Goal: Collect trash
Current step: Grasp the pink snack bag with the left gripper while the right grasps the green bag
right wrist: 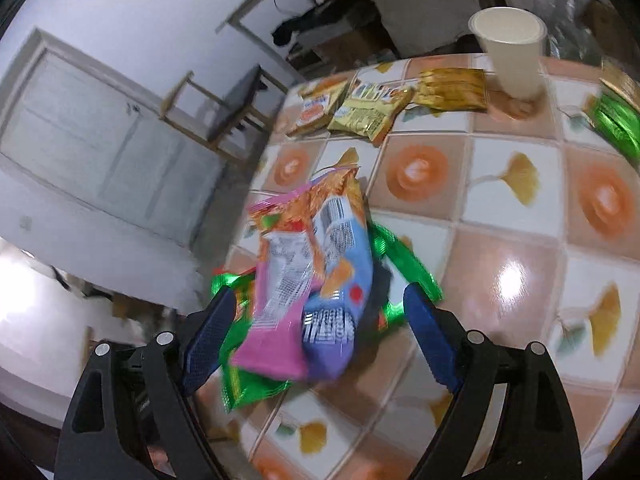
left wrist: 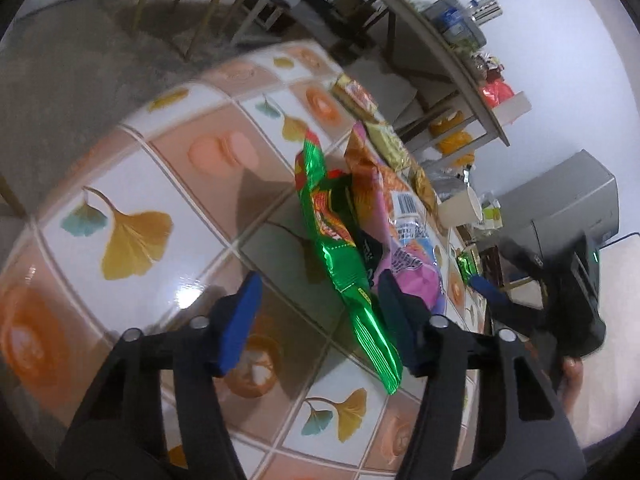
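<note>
on the tiled table [right wrist: 516, 248], wrappers [right wrist: 304, 280] beside a paper cup [right wrist: 512, 56]

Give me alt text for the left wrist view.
The left gripper reaches over a green snack wrapper lying against a pink wrapper on a table with a ginkgo-leaf cloth; its pads are not pressing on either. The right gripper is at right, a paper cup behind.

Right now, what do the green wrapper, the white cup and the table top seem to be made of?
Green wrapper: metallised plastic film, judging by its creased mirror sheen. White cup: probably paper, matte with a rolled rim. Table top: glossy printed tile pattern, showing lamp glare; possibly a vinyl cover.
</note>
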